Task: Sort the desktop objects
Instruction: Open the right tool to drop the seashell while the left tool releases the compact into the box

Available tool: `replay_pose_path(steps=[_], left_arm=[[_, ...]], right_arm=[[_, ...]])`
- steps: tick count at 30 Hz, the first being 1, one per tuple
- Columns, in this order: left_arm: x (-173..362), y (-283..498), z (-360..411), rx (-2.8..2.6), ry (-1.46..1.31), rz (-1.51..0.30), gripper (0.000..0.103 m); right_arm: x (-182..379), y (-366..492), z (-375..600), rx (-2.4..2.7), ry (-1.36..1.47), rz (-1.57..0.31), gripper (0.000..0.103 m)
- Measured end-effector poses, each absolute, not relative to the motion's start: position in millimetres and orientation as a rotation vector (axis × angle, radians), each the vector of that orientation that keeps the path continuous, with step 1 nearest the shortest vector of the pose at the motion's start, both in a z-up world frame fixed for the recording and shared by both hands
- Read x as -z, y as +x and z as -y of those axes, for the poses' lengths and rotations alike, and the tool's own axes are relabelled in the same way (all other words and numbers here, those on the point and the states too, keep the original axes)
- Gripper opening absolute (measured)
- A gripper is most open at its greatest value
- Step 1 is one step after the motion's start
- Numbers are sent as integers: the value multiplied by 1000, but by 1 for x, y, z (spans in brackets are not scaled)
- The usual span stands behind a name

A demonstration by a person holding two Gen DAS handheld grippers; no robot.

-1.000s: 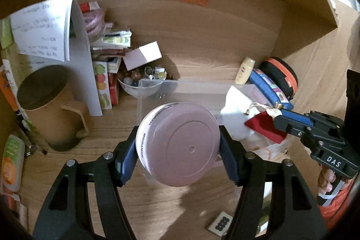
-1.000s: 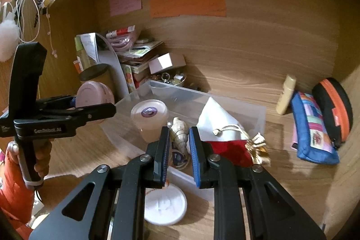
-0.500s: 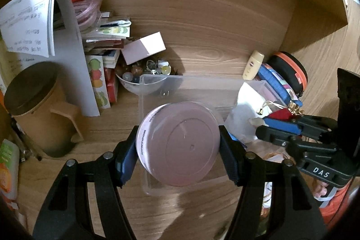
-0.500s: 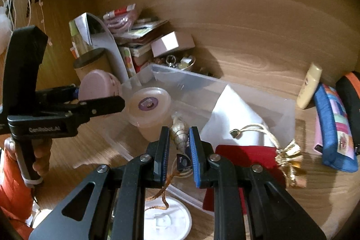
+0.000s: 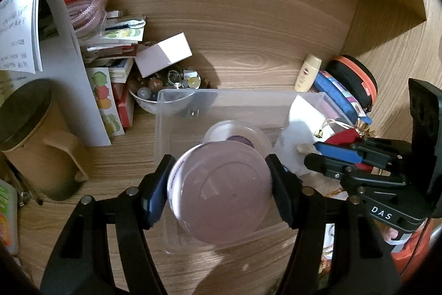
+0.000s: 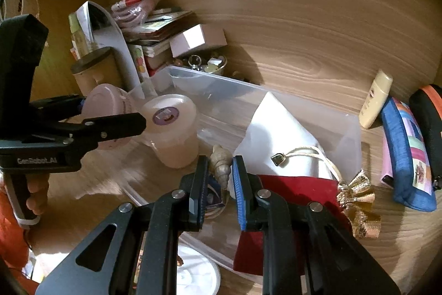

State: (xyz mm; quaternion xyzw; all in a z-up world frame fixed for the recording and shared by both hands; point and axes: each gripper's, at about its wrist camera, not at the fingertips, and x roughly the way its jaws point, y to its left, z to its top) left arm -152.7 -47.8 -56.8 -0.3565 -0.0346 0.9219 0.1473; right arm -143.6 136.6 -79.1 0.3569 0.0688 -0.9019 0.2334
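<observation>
My left tool [image 5: 221,184] clamps a pink lidded jar [image 5: 221,192] by its sides, over the near end of the clear plastic bin [image 5: 221,97]. My right tool [image 6: 219,179] is closed on a small shell-topped trinket [image 6: 220,161] at the bin's near rim. Inside the bin, a translucent tub with a purple label [image 6: 172,129] stands right ahead of the jar; a white pouch [image 6: 279,134] and red cloth [image 6: 287,184] fill the other end. Beyond on the surface sit a bowl of beads [image 5: 163,90], a small white box [image 5: 163,53] and stacked packets [image 5: 116,38]; a brown mug [image 5: 30,134] stands to the left.
</observation>
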Motion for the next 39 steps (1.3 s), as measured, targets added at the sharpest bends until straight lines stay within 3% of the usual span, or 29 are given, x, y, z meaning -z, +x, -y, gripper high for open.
replay_pose_path(steps=[12, 22, 39], left_arm=[[58, -153, 43, -2668, -1028, 49, 66], [56, -151, 46, -2671, -1015, 66, 66], [43, -139, 43, -2714, -977, 36, 81]], right_arm=[[77, -143, -136, 2501, 944, -195, 17], [72, -138, -133, 2513, 907, -213, 34], [65, -128, -132, 2561, 847, -232, 63]])
